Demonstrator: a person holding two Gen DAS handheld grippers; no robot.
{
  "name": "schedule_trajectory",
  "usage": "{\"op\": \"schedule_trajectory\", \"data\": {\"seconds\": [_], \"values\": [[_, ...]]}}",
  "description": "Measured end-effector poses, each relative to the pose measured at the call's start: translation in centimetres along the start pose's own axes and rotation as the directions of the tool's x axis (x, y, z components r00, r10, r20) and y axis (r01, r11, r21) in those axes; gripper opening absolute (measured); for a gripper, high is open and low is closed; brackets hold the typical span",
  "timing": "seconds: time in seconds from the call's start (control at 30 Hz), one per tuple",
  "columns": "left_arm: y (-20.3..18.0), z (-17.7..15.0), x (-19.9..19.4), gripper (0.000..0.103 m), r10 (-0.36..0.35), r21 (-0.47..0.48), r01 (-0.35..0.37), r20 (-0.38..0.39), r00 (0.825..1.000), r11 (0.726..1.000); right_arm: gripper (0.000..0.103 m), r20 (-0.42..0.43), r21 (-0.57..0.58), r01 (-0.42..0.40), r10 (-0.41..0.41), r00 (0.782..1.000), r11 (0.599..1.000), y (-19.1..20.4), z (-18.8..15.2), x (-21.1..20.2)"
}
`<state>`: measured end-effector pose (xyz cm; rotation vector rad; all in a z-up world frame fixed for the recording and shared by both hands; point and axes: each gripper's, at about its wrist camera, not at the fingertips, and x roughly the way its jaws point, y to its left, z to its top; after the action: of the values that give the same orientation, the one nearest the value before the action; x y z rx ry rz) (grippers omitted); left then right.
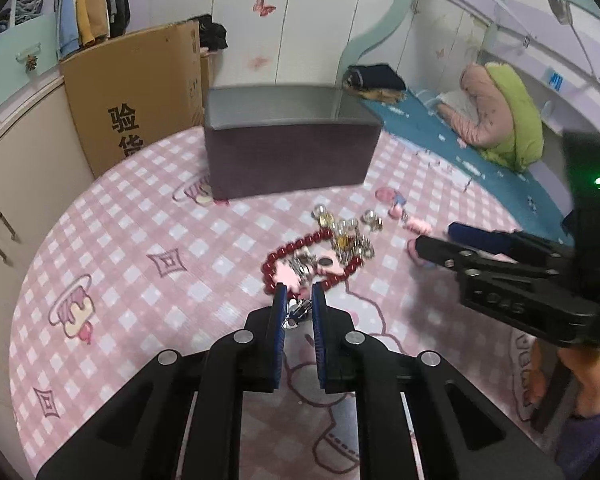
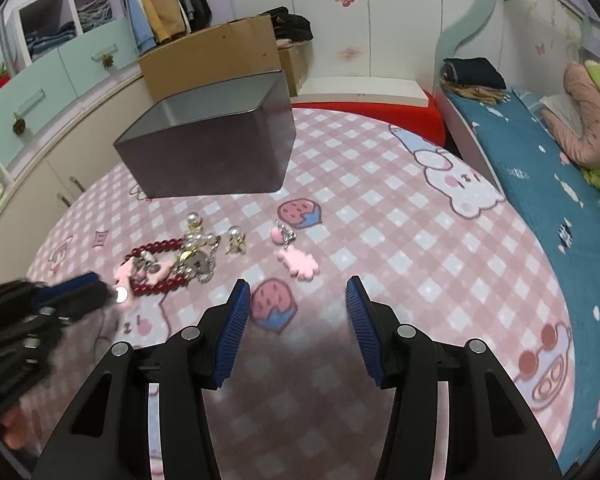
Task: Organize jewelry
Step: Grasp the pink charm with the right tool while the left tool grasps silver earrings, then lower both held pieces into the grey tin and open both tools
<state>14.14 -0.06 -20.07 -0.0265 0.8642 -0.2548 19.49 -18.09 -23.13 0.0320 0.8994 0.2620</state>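
A pile of jewelry lies on the pink checked cloth: a red bead bracelet (image 1: 296, 250) (image 2: 156, 249), pearl and gold pieces (image 1: 346, 236) (image 2: 198, 240), and pink charms (image 2: 298, 262). My left gripper (image 1: 299, 300) is shut on a small silver piece (image 1: 296, 312) just in front of the bracelet; it also shows in the right wrist view (image 2: 100, 286). My right gripper (image 2: 296, 296) is open and empty, above the cloth to the right of the pile; it also shows in the left wrist view (image 1: 440, 244). A dark open box (image 1: 288, 148) (image 2: 212, 148) stands behind the pile.
A cardboard carton (image 1: 136, 92) stands at the back left beside cabinets (image 1: 16, 184). A bed with a blue sheet (image 2: 540, 184) and a pink and green bundle (image 1: 500, 120) runs along the right. A red stool (image 2: 380, 114) is behind the table.
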Motion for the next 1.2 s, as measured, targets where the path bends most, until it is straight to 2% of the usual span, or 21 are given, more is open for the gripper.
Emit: {"op": "schedule_trajectory", "data": {"seconds": [0.13,0.17,0.23,0.27,0.33,0.53,0.7,0.87,0.97,1.2], "values": [[0.7,0.8,-1.6,0.011,-0.018,-0.015,0.018,0.036,0.999,1.000,0.047,-0.005,-0.031,0.007,-0.007,1.000,0.999,0.3,0.9,0.8],[0.9,1.0,-2.0,0.011,-0.024,-0.014,0.025,0.047,0.999,1.000,0.039,-0.014,-0.041,0.003,-0.004,1.000,0.999,0.5,1.1,1.1],[1.2,1.2,-2.5,0.011,-0.027,-0.018,0.028,0.060,0.998,0.999,0.032,-0.015,-0.063,0.008,-0.009,1.000,0.998,0.7,1.4,1.4],[1.3,1.4,-2.7,0.011,-0.034,-0.019,0.035,0.064,0.997,0.999,0.024,-0.017,-0.073,0.009,-0.010,1.000,0.997,0.9,1.4,1.5],[1.4,1.7,-3.0,0.011,-0.044,-0.023,0.046,0.072,0.996,0.999,0.017,-0.019,-0.091,0.015,-0.017,1.000,0.996,1.1,1.5,1.6],[1.6,2.7,-3.5,0.011,-0.046,-0.017,0.048,0.098,0.994,0.999,0.017,-0.009,-0.091,0.001,-0.002,1.000,0.996,1.3,1.2,0.5],[1.8,4.0,-4.0,0.011,-0.060,-0.010,0.062,0.124,0.990,0.998,0.017,0.055,-0.083,-0.014,0.018,0.998,0.996,1.7,2.1,-2.5],[2.0,5.8,-4.3,0.011,-0.106,-0.012,0.108,0.138,0.985,0.994,0.017,0.117,-0.073,-0.032,0.040,0.992,0.997,1.7,4.1,-5.5],[2.2,7.3,-4.5,0.011,-0.100,-0.004,0.102,0.159,0.982,0.995,0.017,0.156,-0.071,-0.042,0.053,0.986,0.997,1.8,5.7,-6.8],[2.4,11.3,-4.1,0.011,-0.114,0.018,0.112,0.187,0.976,0.994,0.017,0.200,-0.078,-0.072,0.086,0.976,0.994,2.7,9.8,-7.3]]}}
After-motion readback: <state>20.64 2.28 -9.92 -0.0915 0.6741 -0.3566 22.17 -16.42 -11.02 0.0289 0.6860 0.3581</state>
